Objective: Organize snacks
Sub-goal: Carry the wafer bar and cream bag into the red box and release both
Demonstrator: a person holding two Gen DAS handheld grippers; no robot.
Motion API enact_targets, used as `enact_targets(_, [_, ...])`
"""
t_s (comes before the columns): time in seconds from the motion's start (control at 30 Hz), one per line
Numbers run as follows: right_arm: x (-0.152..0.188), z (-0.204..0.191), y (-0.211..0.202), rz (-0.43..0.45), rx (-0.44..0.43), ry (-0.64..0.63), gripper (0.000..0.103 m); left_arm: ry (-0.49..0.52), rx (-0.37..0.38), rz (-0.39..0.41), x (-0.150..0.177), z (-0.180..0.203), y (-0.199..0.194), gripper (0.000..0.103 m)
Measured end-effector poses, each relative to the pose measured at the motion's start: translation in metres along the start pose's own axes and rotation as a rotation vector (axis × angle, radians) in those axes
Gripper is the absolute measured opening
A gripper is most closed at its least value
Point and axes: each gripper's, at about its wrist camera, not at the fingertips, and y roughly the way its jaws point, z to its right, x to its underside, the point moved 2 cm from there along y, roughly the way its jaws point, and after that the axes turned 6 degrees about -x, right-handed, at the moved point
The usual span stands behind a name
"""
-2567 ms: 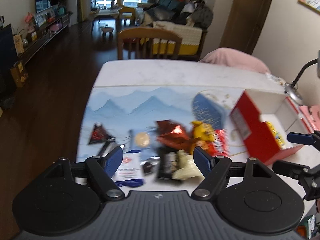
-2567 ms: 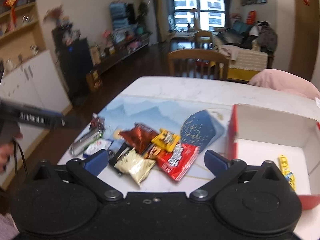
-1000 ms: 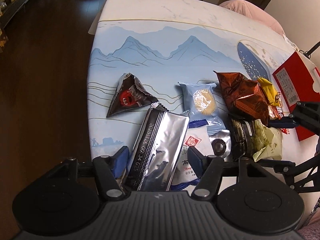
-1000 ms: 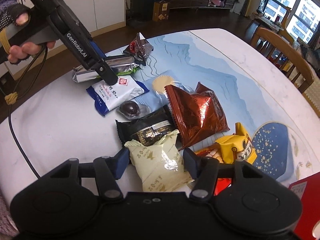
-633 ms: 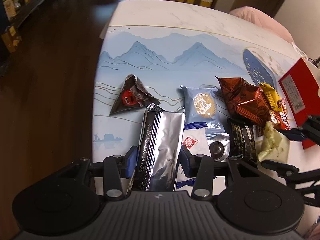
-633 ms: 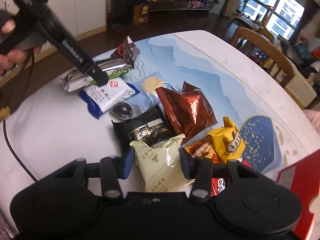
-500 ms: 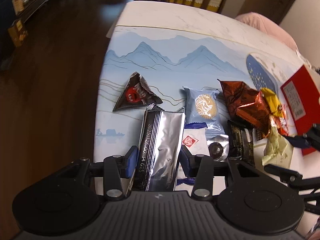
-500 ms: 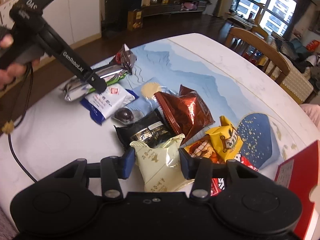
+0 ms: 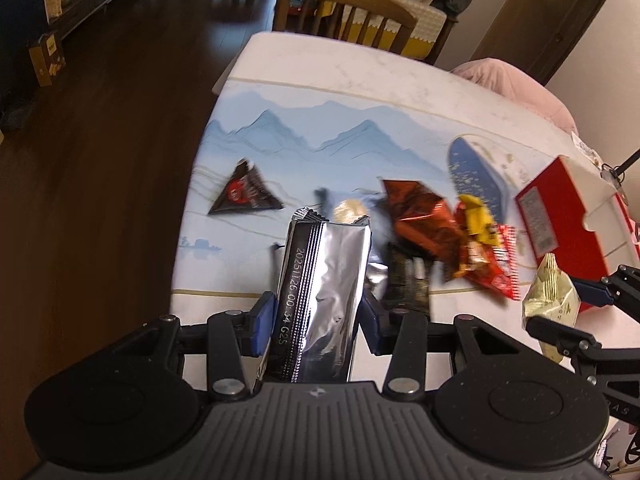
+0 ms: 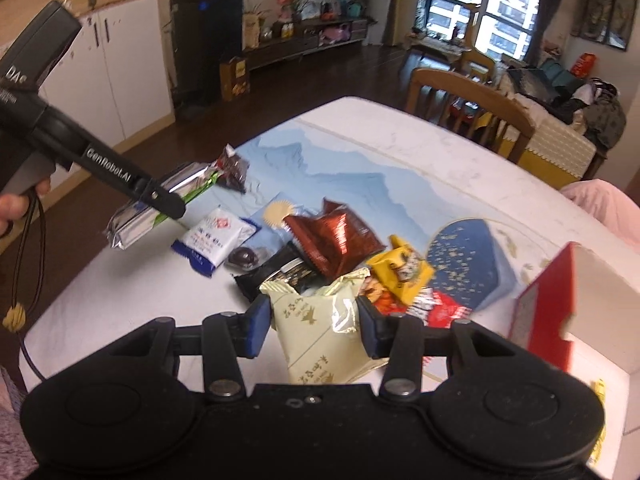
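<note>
My left gripper (image 9: 318, 316) is shut on a long silver foil packet (image 9: 324, 300), held clear above the table. The same silver foil packet (image 10: 160, 204) shows at the left of the right wrist view, pinched in the left gripper (image 10: 168, 204). My right gripper (image 10: 312, 320) is shut on a cream snack bag (image 10: 324, 336), also lifted; the cream snack bag (image 9: 550, 300) appears at the right edge of the left wrist view. Loose snacks lie on the table: a dark triangular pack (image 9: 244, 196), a copper-red bag (image 10: 336, 236), a yellow pack (image 10: 404, 268), a white-and-blue packet (image 10: 212, 240).
An open red box (image 10: 560, 304) with a white inside stands at the table's right end, also seen as the red box (image 9: 560, 216). The white table (image 9: 360, 76) carries a blue mountain-print mat. A wooden chair (image 9: 344, 12) stands beyond the far edge. Dark floor lies to the left.
Both grippers closed on their packets and lifted them off the table. The silver packet and the cream bag now hang above the other snacks, and both views have tipped up toward the room.
</note>
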Motion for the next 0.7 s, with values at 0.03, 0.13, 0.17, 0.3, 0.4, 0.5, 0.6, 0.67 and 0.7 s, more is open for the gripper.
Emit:
enact_targets(0.03, [0.000,0.003,-0.007,0.013,0.006,0.007,0.044,0.007,0.000,0.008,0.000,0.006,-0.006,0.044])
enact_targets(0.13, [0.000,0.011,-0.028,0.049,0.026,0.027,0.044,0.022,0.005,0.027,-0.001,0.025,-0.023,0.044])
enact_targets(0.17, [0.000,0.014,-0.034,0.058,0.036,0.033,0.044,0.030,0.010,0.036,-0.002,0.032,-0.029,0.044])
enact_targets(0.3, [0.003,0.029,-0.060,0.099,0.066,0.066,0.044,0.067,0.040,0.083,-0.005,0.065,-0.050,0.044])
enact_targets(0.4, [0.006,0.043,-0.078,0.123,0.093,0.086,0.044,0.096,0.065,0.100,-0.008,0.091,-0.060,0.044])
enact_targets(0.5, [0.011,0.060,-0.093,0.145,0.120,0.103,0.044,0.131,0.089,0.112,-0.011,0.122,-0.064,0.044])
enact_targets(0.6, [0.018,0.081,-0.106,0.154,0.153,0.120,0.044,0.160,0.105,0.113,-0.016,0.152,-0.064,0.044])
enact_targets(0.67, [0.023,0.095,-0.112,0.154,0.172,0.136,0.044,0.175,0.116,0.113,-0.019,0.173,-0.063,0.044])
enact_targets(0.7, [0.026,0.103,-0.116,0.155,0.180,0.143,0.044,0.183,0.121,0.114,-0.020,0.183,-0.063,0.044])
